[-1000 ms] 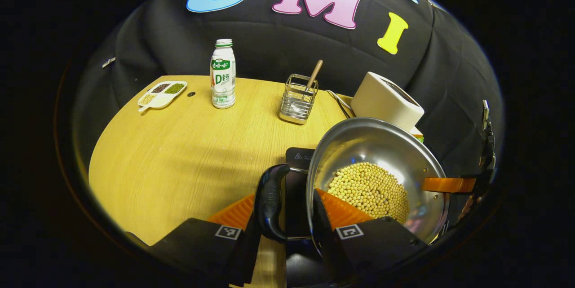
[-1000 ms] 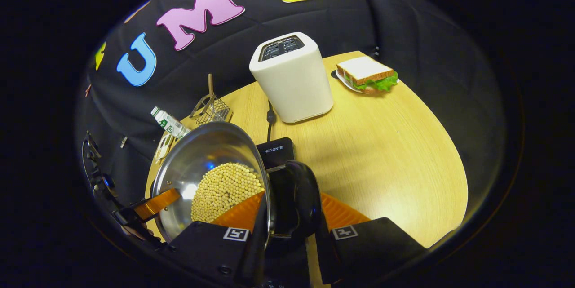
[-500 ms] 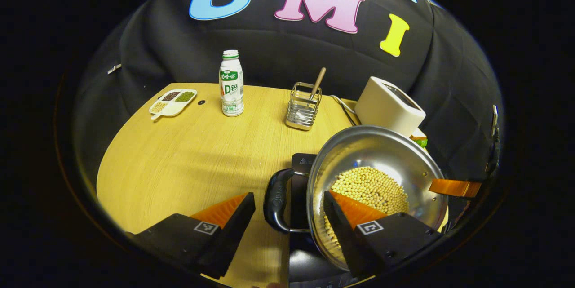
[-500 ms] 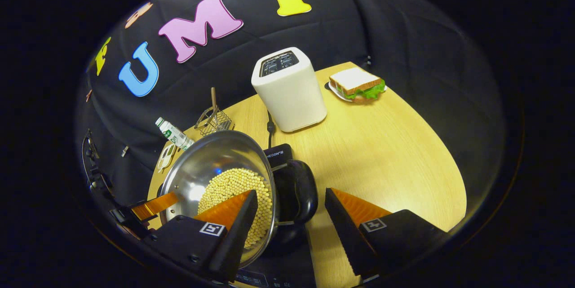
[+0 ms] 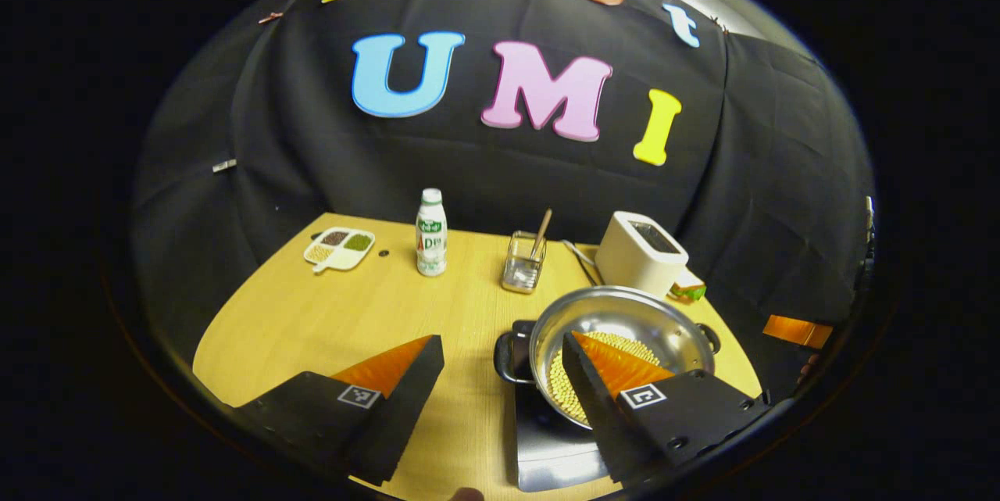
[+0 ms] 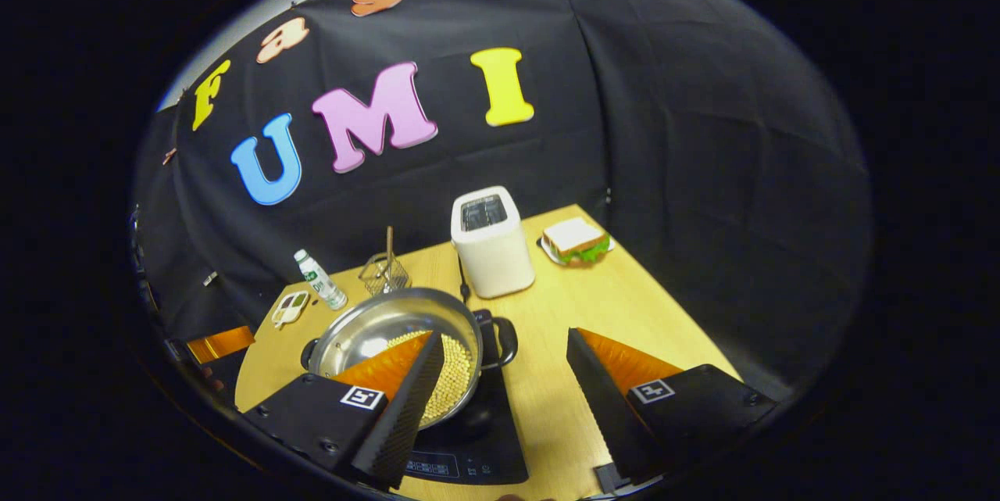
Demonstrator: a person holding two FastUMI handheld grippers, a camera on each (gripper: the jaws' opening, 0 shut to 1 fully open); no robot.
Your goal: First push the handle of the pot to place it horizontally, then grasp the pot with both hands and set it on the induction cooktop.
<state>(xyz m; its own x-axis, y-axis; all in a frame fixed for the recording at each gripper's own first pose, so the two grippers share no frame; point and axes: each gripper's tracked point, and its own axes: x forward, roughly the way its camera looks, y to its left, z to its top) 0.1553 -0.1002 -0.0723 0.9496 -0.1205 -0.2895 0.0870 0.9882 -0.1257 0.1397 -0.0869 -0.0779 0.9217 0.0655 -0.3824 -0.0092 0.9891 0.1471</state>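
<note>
1. My left gripper (image 5: pixel 500 364) is spread wide, holding nothing.
2. My right gripper (image 6: pixel 504 360) likewise gapes empty.
3. The pot (image 5: pixel 625 321) sits on the induction cooktop (image 5: pixel 547 446) at the tabletop's (image 5: pixel 328 313) near edge.

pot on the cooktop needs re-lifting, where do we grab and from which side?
Take the pot by its two black loop handles, one gripper each, coming in level from opposite sides. The loops stick out horizontally past the rim, so jaws can close over them; the steel wall is smooth and it is full of beans.

pot (image 6: pixel 375 329) on induction cooktop (image 6: pixel 476 446), jaws apart
</note>
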